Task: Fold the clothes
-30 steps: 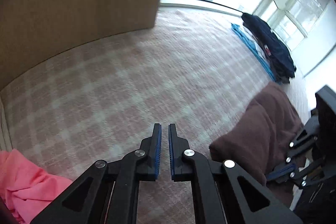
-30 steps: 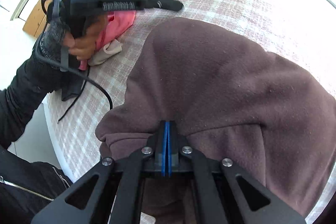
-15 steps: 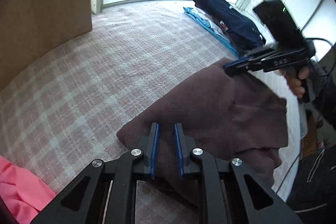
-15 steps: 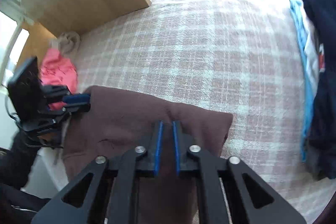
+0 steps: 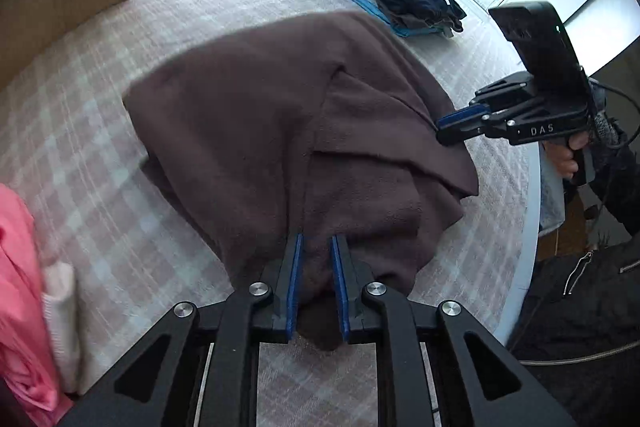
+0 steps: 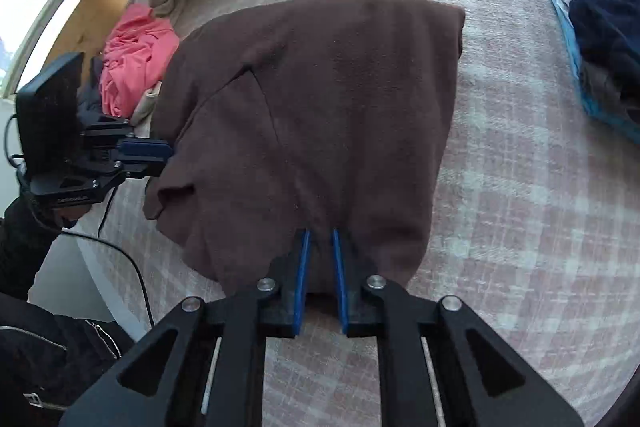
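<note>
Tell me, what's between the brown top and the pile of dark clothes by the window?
Just bare checked bedcover lies between the brown top and the dark pile. The right wrist view shows this best.

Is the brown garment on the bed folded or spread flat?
Folded. The brown garment lies doubled on the checked bedcover, with overlapping layers and a loose flap showing along its edge in the left wrist view.

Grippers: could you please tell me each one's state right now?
Left gripper: jaws slightly apart, brown garment between; grip cannot be told.
Right gripper: jaws opening, garment between.
</note>
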`<action>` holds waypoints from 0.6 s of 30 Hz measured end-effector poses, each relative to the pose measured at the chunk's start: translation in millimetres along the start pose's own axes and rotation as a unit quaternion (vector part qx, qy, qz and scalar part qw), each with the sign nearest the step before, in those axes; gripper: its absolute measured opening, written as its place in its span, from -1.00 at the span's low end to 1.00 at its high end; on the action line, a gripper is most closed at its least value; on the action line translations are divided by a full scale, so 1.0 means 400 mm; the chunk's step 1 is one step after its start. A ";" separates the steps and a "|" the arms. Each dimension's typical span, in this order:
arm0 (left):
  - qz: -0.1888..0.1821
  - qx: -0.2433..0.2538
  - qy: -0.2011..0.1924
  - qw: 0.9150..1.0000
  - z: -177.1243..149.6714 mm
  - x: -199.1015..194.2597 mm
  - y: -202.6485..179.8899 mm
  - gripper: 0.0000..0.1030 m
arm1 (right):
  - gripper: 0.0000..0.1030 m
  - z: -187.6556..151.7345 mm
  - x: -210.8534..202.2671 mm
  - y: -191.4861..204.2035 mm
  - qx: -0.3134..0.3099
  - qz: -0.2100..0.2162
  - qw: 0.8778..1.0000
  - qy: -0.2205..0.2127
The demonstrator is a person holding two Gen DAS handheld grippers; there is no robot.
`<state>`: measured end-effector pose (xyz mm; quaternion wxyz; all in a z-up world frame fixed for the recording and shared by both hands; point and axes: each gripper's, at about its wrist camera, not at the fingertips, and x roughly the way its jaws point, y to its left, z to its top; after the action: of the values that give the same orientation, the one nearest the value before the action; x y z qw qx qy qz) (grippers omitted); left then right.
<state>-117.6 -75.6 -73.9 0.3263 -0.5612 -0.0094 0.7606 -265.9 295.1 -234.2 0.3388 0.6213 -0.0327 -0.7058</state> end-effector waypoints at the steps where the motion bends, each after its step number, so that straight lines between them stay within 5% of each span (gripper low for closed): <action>1: -0.001 -0.012 -0.002 1.000 -0.013 0.001 0.007 -0.74 | -0.76 -0.004 -0.027 -0.006 0.015 0.011 1.000 -0.009; 3: 0.011 -0.018 -0.017 1.000 -0.013 -0.033 -0.006 -0.80 | -0.76 -0.010 -0.097 0.005 0.012 0.011 0.999 -0.044; 7: 0.030 0.016 -0.043 0.998 -0.003 -0.071 -0.076 -0.63 | -0.72 -0.007 -0.117 0.041 -0.005 -0.031 0.997 -0.074; 15: 0.036 0.008 -0.019 0.999 -0.029 0.001 -0.103 -0.63 | -0.63 -0.033 -0.072 0.011 0.032 -0.059 0.996 -0.056; 18: 0.033 -0.008 -0.020 0.999 -0.061 -0.029 -0.091 -0.60 | -0.49 -0.067 -0.097 0.035 0.022 -0.031 0.998 -0.057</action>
<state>-77.2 -61.5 -59.1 0.2964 -0.5485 -0.0036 0.7818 -235.7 314.4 -200.4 0.3003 0.5881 -0.0480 -0.7494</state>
